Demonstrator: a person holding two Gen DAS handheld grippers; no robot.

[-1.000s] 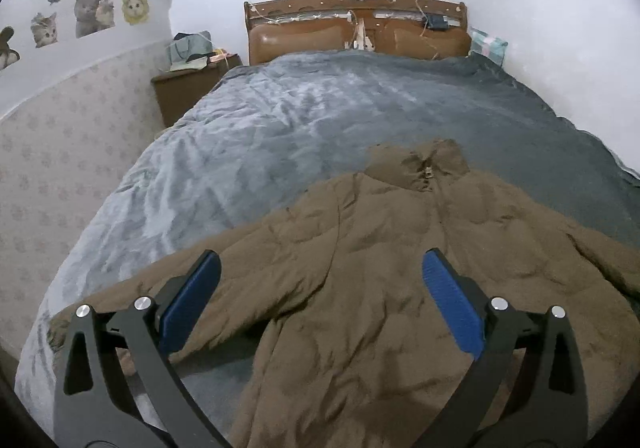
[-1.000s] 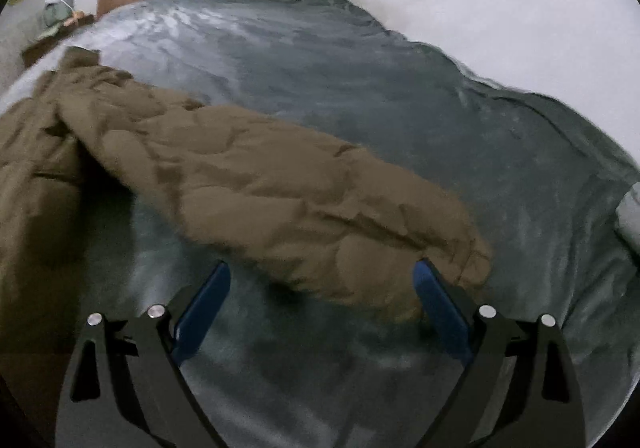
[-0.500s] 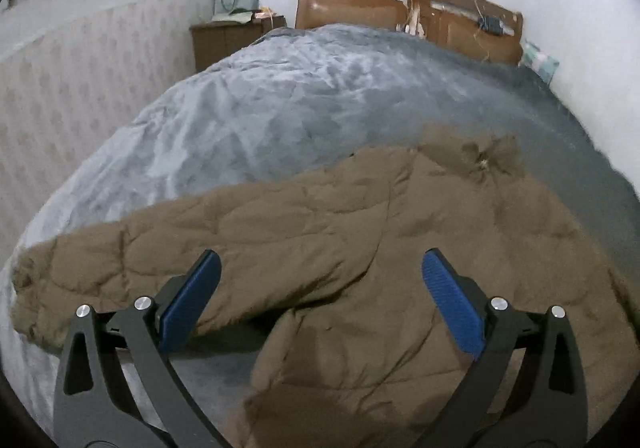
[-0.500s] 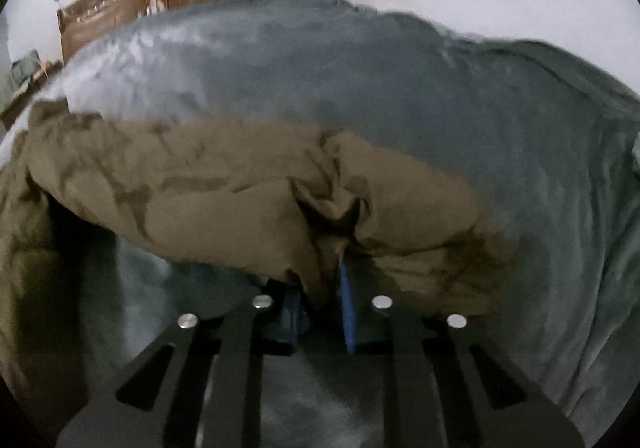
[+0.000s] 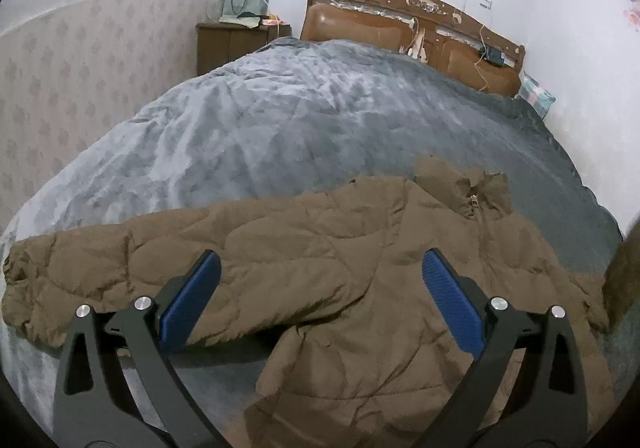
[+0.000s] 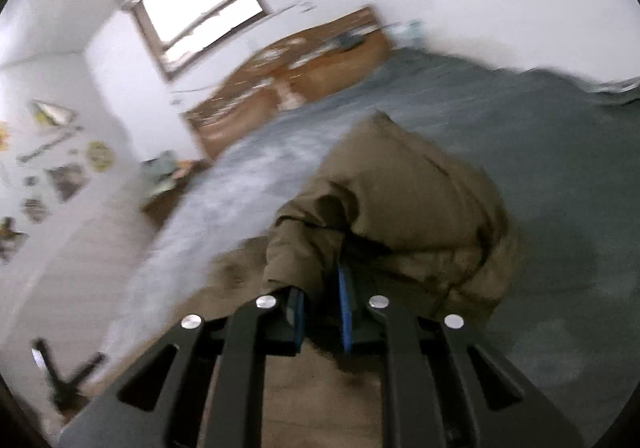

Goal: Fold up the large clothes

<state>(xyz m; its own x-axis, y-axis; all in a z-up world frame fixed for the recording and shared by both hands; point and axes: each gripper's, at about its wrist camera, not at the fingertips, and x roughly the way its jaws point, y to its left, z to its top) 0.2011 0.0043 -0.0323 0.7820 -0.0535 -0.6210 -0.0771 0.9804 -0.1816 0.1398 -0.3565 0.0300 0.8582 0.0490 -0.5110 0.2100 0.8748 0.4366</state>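
Observation:
A brown quilted jacket (image 5: 360, 268) lies front up on the grey bedspread (image 5: 280, 120), collar toward the headboard, one sleeve (image 5: 120, 268) stretched out to the left. My left gripper (image 5: 320, 296) hovers open over the jacket where that sleeve meets the body, holding nothing. In the blurred right wrist view my right gripper (image 6: 322, 308) is shut on the other sleeve (image 6: 400, 208), which is lifted off the bed and bunched in front of the fingers. That raised sleeve shows at the right edge of the left wrist view.
A wooden headboard (image 5: 400, 28) stands at the far end of the bed, with a bedside cabinet (image 5: 236, 44) holding bags to its left. A patterned wall (image 5: 80, 68) runs along the left side. The other gripper (image 6: 64, 372) shows blurred at lower left in the right wrist view.
My right gripper closed on the sleeve end, then lifted it and swung it leftward over the jacket. My left gripper shifted left along the jacket and stayed open.

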